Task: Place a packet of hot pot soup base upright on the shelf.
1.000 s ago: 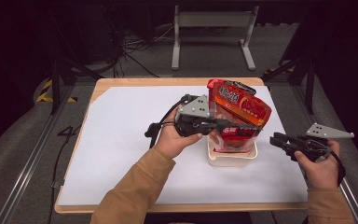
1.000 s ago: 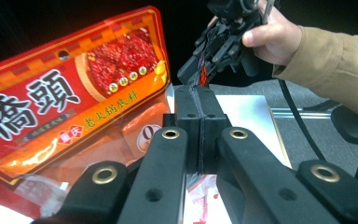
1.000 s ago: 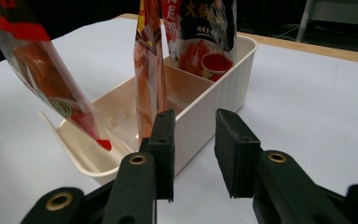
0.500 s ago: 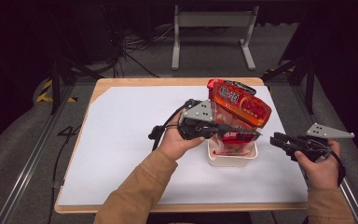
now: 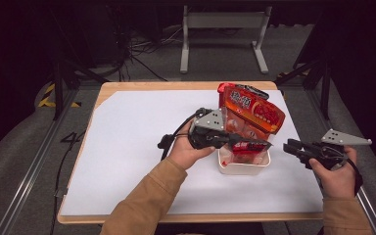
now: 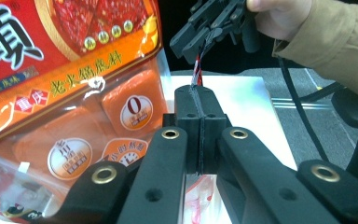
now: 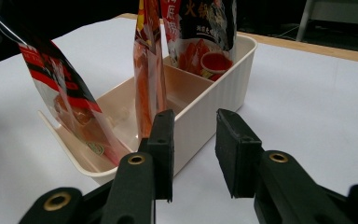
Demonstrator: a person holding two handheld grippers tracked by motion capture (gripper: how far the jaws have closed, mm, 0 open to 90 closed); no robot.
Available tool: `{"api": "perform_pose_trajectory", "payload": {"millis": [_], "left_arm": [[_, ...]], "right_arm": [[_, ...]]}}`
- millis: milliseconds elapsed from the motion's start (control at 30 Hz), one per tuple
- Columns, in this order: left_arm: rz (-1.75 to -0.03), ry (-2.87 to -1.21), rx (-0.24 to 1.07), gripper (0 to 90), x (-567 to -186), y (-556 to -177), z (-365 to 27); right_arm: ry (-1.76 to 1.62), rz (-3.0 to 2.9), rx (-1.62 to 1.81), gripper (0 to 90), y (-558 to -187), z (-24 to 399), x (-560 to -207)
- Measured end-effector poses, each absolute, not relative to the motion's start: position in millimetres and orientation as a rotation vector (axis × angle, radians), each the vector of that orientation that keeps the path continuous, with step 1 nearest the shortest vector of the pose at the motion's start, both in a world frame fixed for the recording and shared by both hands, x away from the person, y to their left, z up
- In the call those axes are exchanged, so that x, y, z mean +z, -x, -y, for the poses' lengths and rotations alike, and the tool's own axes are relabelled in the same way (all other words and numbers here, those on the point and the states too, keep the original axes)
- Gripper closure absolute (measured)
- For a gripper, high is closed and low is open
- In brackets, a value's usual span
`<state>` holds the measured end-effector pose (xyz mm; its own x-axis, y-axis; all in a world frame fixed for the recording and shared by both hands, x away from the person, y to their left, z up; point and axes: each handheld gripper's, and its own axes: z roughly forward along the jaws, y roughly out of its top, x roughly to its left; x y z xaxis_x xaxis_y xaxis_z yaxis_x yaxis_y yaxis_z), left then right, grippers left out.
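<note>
High cam overhead; jaw cams close, sharing tray [image 7: 223, 88].

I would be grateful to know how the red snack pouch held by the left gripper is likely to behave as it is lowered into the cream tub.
The red pouch looks like thin glossy film, so probably floppy and a little slippery. The left gripper pinches only an edge, so it may sag or swing. The cream tub seems light and might slide if pushed.

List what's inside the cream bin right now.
The cream bin has a divider and holds upright snack pouches: an orange pouch, a dark-printed pouch behind it, and a red pouch going in. The bin floor under them is partly hidden.
</note>
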<state>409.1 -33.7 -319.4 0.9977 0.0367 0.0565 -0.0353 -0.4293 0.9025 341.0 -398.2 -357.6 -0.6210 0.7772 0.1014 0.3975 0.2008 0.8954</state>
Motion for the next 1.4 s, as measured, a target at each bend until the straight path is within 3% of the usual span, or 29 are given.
{"api": "perform_pose_trajectory", "payload": {"millis": [533, 600, 700, 900, 1067, 1400], "left_arm": [[-0.05, -2.063, 0.057, 89.4, -336, -416, 33], [-0.07, -2.05, 0.053, 82.2, -337, -416, 32], [-0.08, -2.048, 0.045, 78.2, -336, -416, 30], [-0.135, -2.033, 0.037, 51.7, -335, -417, 28], [-0.164, -2.022, 0.026, 43.1, -332, -415, 23], [-0.222, -2.006, 0.069, 37.1, -321, -409, 1]], "right_arm": [[-1.099, -2.111, 1.393, 67.1, -342, 397, -359], [-1.098, -2.11, 1.393, 67.0, -342, 397, -359], [-1.1, -2.112, 1.392, 66.9, -342, 398, -359], [-1.101, -2.113, 1.392, 66.5, -342, 397, -359], [-1.098, -2.11, 1.393, 64.8, -343, 396, -359], [-1.099, -2.095, 1.384, 57.6, -345, 394, -361]]}}
